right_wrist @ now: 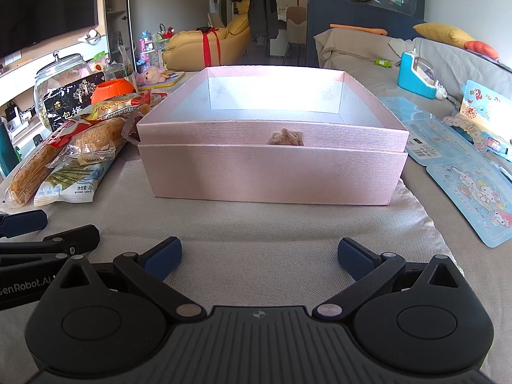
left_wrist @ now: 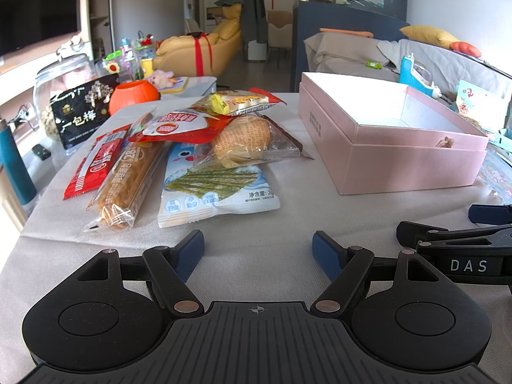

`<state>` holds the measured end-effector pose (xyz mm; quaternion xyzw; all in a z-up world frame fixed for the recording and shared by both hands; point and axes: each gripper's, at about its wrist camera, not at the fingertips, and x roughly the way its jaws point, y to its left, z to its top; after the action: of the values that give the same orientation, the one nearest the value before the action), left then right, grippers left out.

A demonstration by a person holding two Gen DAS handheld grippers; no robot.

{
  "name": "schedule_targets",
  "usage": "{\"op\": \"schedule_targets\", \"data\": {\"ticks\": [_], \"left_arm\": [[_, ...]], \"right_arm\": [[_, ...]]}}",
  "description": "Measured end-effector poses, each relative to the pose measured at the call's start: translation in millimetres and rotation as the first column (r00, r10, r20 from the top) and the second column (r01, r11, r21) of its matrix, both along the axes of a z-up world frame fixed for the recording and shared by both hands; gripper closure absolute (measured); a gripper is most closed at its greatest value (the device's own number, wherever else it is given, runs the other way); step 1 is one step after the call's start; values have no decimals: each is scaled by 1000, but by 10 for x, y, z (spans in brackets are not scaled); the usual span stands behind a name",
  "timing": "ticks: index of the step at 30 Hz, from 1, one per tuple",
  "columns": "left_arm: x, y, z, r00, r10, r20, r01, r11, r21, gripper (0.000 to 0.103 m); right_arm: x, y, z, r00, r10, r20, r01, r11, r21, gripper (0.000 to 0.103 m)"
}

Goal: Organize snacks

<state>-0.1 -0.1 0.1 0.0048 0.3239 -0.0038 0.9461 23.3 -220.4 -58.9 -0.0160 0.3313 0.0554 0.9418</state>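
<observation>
A pile of snack packets lies on the grey cloth: a seaweed-stick pack, a long bread stick pack, a red sachet, a round bread pack and a red-and-white pack. An open, empty pink box stands to their right; it fills the middle of the right wrist view. My left gripper is open and empty, just in front of the seaweed pack. My right gripper is open and empty, in front of the box.
A glass jar, a black plum bag and an orange pot stand behind the pile. Blue sticker sheets and a blue toy lie right of the box. A teal bottle stands at the left edge.
</observation>
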Motion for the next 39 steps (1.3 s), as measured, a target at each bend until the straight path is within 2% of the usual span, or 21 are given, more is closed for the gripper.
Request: {"op": "schedule_targets", "data": {"ticks": [31, 34, 36, 39], "left_arm": [[-3, 3, 3, 1000, -5, 0, 5, 1000, -6, 23], [43, 34, 1, 998, -55, -10, 55, 998, 11, 23], [15, 95, 59, 997, -78, -27, 77, 997, -22, 25], [-43, 257, 255, 992, -119, 29, 121, 992, -39, 25]], "right_arm": [[1, -12, 1, 1000, 9, -2, -9, 1000, 0, 0], [72, -45, 65, 996, 55, -73, -56, 998, -6, 0], [89, 0, 86, 990, 71, -118, -72, 997, -3, 0], [93, -21, 109, 988, 69, -137, -71, 997, -15, 0]]}}
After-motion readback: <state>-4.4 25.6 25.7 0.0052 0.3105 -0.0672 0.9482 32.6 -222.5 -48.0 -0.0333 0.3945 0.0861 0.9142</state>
